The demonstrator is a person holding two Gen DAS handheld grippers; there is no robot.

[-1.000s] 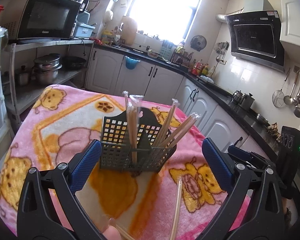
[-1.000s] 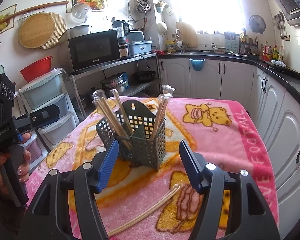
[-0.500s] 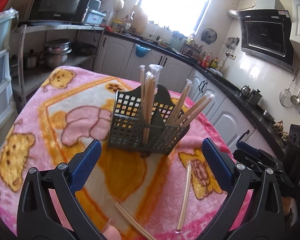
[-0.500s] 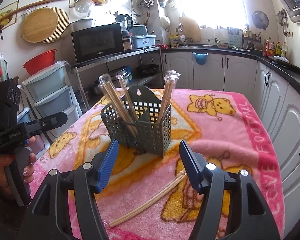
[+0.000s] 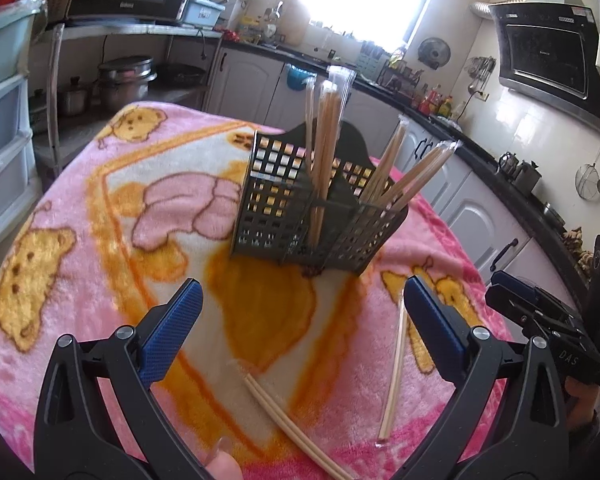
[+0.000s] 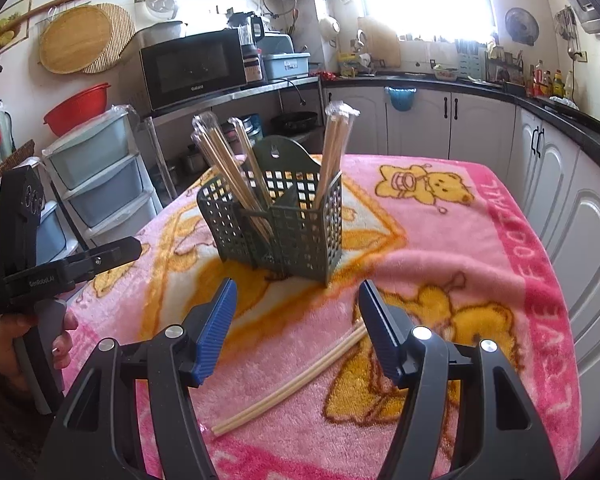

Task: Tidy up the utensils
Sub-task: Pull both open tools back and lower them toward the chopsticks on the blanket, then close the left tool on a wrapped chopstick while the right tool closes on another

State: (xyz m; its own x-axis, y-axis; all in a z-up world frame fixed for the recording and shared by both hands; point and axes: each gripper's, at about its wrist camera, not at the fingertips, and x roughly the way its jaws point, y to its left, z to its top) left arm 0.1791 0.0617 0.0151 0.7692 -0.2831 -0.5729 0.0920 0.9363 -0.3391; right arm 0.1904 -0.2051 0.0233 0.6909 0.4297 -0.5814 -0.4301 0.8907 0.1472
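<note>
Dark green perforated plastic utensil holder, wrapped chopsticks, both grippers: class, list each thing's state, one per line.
Dark green perforated plastic utensil holder: upright on the pink blanket, holding chopsticks.
Wrapped chopsticks in the holder: standing, leaning.
Loose wrapped chopstick pair: lying flat on the blanket.
Single loose chopstick: lying flat.
Left gripper: open, empty.
Right gripper: open, empty.

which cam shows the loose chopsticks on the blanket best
Left wrist view: both loose sets show, a pair and a single stick. Right wrist view shows only one pair, its far end hidden behind a finger.
</note>
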